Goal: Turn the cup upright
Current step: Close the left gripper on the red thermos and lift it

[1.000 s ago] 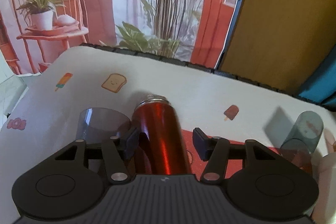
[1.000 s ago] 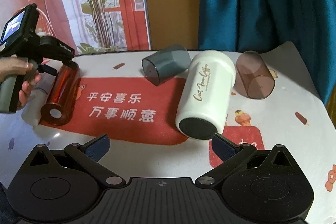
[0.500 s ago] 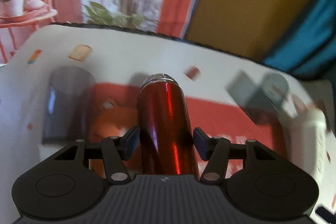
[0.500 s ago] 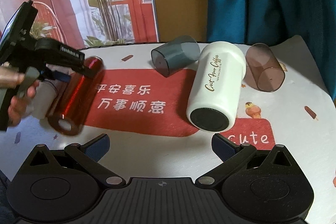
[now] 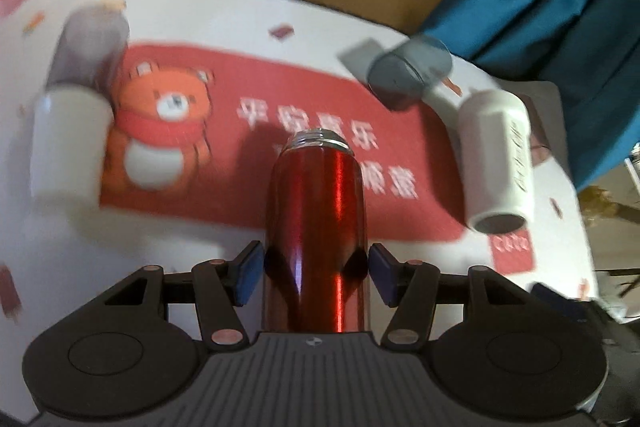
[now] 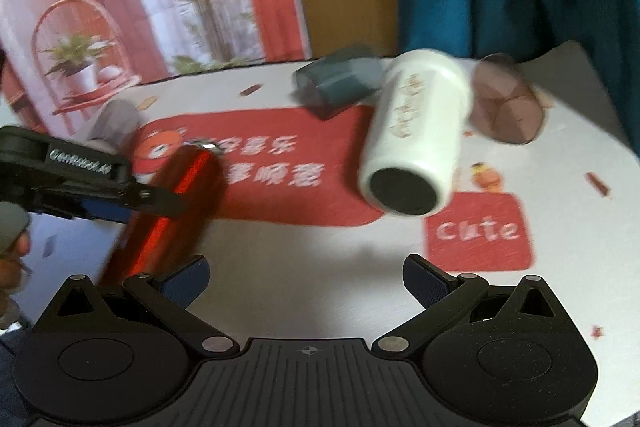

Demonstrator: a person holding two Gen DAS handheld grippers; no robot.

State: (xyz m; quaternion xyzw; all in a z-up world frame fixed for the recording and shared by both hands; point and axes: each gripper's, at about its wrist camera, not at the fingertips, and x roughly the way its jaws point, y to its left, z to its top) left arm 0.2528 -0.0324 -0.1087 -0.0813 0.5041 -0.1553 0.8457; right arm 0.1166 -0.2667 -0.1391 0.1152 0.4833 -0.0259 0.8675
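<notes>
My left gripper (image 5: pixel 316 273) is shut on a shiny red metal cup (image 5: pixel 316 227). It holds the cup off the table, tilted, with the silver threaded mouth pointing away from me. In the right wrist view the same red cup (image 6: pixel 176 203) hangs slanted at the left, gripped by the left gripper (image 6: pixel 120 199). My right gripper (image 6: pixel 306 283) is open and empty above the cloth near the front edge, just right of the red cup's base.
A white tumbler (image 6: pixel 416 135) lies on its side mid-table, with a grey-blue cup (image 6: pixel 340 83) and a brown cup (image 6: pixel 508 103) lying beside it. A grey-and-white cup (image 5: pixel 76 107) lies at the left. All rest on a red-and-white cloth (image 6: pixel 320 267).
The left gripper has closed on the red cup, lifted it off the cloth and swung it toward the table's middle. The right gripper has moved in slightly, still open.
</notes>
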